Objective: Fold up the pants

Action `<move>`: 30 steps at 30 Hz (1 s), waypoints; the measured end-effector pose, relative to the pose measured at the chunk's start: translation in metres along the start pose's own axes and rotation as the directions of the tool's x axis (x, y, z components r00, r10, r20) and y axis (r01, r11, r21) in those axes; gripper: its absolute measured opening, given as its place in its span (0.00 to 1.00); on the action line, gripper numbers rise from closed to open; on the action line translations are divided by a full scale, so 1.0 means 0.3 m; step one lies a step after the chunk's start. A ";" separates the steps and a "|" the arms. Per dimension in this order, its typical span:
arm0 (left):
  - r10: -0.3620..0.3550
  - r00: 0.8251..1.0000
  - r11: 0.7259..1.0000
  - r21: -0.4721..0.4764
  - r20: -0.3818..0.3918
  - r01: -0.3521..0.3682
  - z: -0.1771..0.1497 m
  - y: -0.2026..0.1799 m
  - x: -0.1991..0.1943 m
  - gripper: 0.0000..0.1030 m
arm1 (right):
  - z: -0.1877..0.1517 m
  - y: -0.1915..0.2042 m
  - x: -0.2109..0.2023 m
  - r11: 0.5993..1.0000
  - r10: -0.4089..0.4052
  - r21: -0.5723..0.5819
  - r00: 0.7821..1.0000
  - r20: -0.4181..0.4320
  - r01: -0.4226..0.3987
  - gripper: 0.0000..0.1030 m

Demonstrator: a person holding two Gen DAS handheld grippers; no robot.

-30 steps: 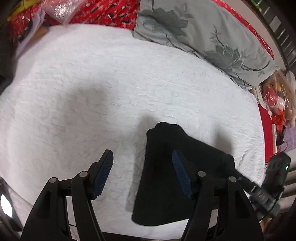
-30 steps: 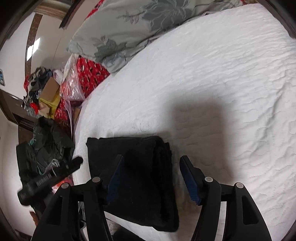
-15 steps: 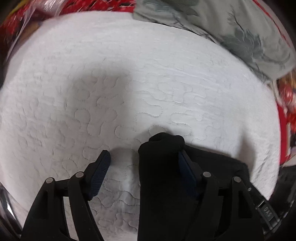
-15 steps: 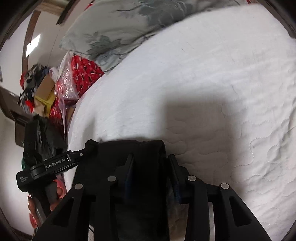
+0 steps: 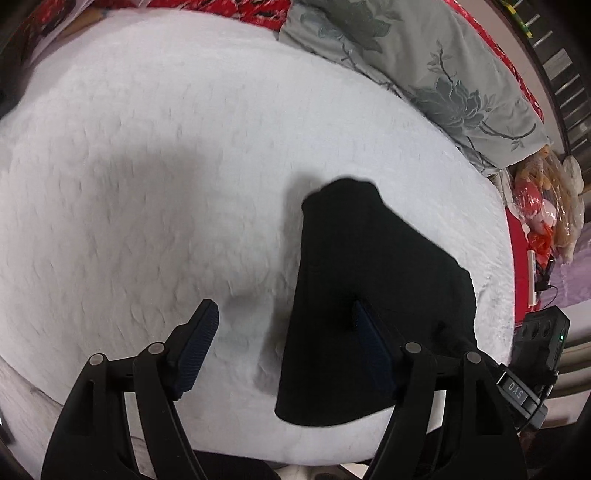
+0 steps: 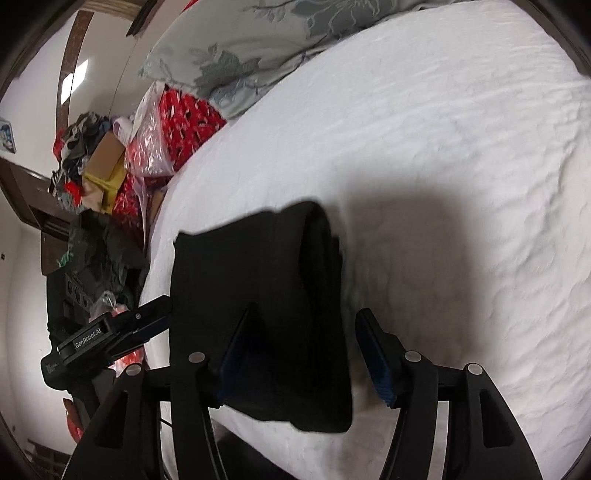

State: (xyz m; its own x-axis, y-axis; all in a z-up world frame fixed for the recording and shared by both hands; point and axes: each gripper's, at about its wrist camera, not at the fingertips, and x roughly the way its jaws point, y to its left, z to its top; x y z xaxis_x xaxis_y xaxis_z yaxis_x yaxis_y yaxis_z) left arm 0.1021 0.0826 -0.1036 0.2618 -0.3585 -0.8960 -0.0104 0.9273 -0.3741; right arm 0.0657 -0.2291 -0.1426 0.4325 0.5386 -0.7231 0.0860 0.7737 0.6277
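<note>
The black pants (image 5: 369,295) lie folded into a thick, compact bundle on the white quilted bedcover (image 5: 166,166), close to the near edge of the bed. The folded edge, where the layers are stacked, is on the side toward the middle of the bed.

The left gripper (image 5: 282,341) hangs just above the bundle's edge with its fingers spread wide. One blue pad is over the bare cover, the other over the black cloth, and nothing is pinched between them.

The right gripper (image 6: 304,352) has just been opening its jaws. They now stand apart on both sides of the thick folded edge, and I cannot see the pads pressing on the cloth.

Behind the pants, a grey pillow with a flower pattern (image 5: 424,62) lies at the far side of the bed, on a red patterned fabric (image 5: 221,11). Beside the bed there are plastic bags and a cardboard box (image 6: 107,155).
</note>
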 end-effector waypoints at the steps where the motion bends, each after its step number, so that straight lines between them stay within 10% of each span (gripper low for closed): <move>1: -0.007 1.000 1.000 -0.007 -0.007 0.007 -0.010 -0.002 0.004 0.73 | -0.012 0.009 0.003 1.000 0.002 -0.006 1.000 0.001 -0.002 0.59; 10: 0.065 0.998 0.998 0.011 0.013 -0.065 -0.047 -0.041 0.035 0.76 | -0.043 0.015 0.004 1.000 -0.004 -0.015 1.000 0.000 0.004 0.54; 16: -0.033 0.999 0.998 -0.049 -0.026 0.031 -0.095 -0.022 0.001 0.48 | -0.057 0.014 -0.053 1.000 0.003 -0.027 0.999 0.035 -0.002 0.31; 30: 0.021 0.999 1.000 0.015 0.024 -0.022 -0.156 -0.033 -0.018 0.47 | -0.106 0.006 -0.057 0.998 -0.029 -0.052 0.999 0.018 0.030 0.32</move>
State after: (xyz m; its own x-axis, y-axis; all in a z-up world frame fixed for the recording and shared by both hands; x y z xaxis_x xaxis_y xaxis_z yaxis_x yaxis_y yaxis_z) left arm 0.0556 0.0705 -0.1063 0.2844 -0.3361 -0.8978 -0.0017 0.9363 -0.3511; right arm 0.0298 -0.2263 -0.1381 0.4456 0.5098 -0.7359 0.0524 0.8057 0.5900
